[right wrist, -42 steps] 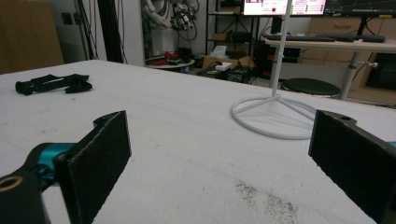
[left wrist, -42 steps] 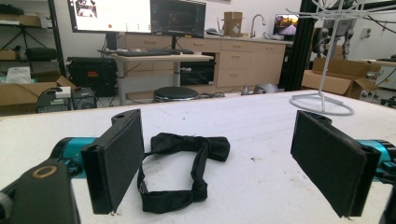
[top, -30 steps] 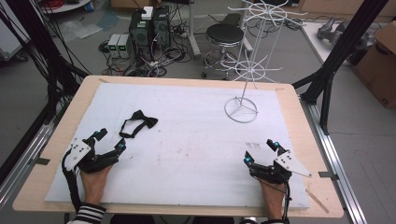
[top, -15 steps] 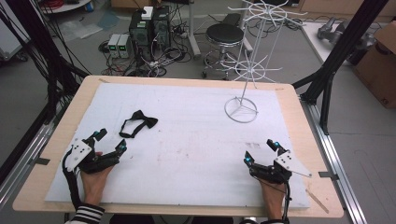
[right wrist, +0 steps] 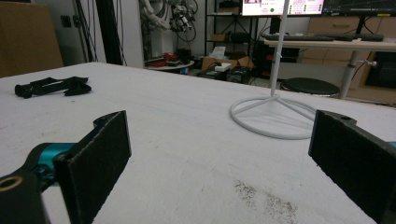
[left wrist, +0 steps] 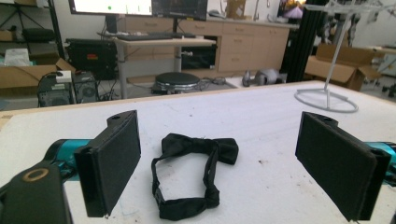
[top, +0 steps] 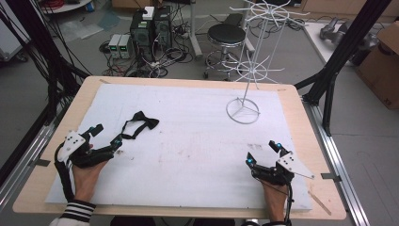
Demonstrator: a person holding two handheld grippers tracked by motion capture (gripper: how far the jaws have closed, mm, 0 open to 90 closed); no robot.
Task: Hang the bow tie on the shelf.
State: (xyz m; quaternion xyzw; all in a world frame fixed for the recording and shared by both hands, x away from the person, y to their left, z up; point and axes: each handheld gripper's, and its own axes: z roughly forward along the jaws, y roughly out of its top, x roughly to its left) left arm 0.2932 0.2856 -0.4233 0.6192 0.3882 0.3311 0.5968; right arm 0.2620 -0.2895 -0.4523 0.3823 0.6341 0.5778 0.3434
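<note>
A black bow tie (top: 139, 124) with its strap looped lies flat on the white mat (top: 197, 141), left of centre. My left gripper (top: 107, 135) rests open at the front left, its jaws pointing at the bow tie (left wrist: 196, 172), which lies just ahead between them. A white wire display stand (top: 243, 111) rises at the back right, its round base on the mat. My right gripper (top: 263, 153) sits open at the front right with nothing between its jaws, facing the stand base (right wrist: 273, 119). The bow tie (right wrist: 53, 86) shows far left there.
The wooden table edge (top: 179, 81) frames the mat. Black frame posts (top: 329, 70) stand at the right, cables and computers (top: 146, 33) behind the table, with a stool (top: 226, 37). A smudged patch (right wrist: 268, 198) marks the mat near my right gripper.
My left gripper has crept slightly forward toward the bow tie. The right gripper, bow tie and stand have not moved.
</note>
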